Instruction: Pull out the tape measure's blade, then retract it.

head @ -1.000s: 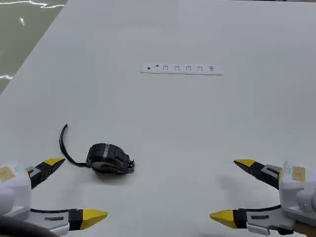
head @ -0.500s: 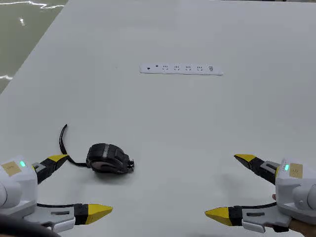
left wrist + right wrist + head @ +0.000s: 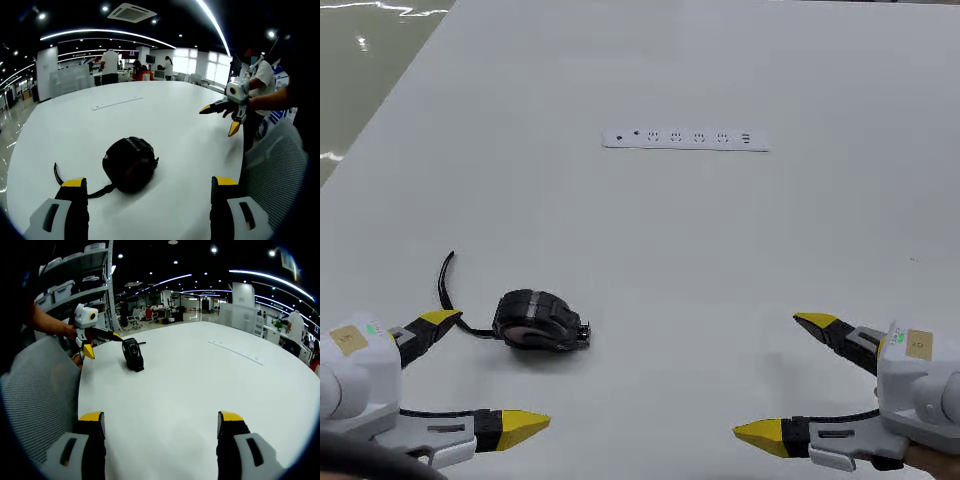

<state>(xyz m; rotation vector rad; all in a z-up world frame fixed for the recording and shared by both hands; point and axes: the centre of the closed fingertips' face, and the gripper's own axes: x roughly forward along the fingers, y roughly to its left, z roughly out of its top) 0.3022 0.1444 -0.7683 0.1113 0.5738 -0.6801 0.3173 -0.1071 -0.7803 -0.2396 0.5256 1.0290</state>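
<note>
Worktop (image 3: pixel 740 260): white, wide, smooth.
Tape measure (image 3: pixel 540 321): black, lying at the near left, its black strap (image 3: pixel 448 285) curling off to the left.
Power strip (image 3: pixel 684 139): white, flat, farther back, well apart from the tape measure.

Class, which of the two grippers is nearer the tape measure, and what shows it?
The left gripper: the tape measure lies just beyond its open jaws, while the right gripper sits far across the table.
</note>
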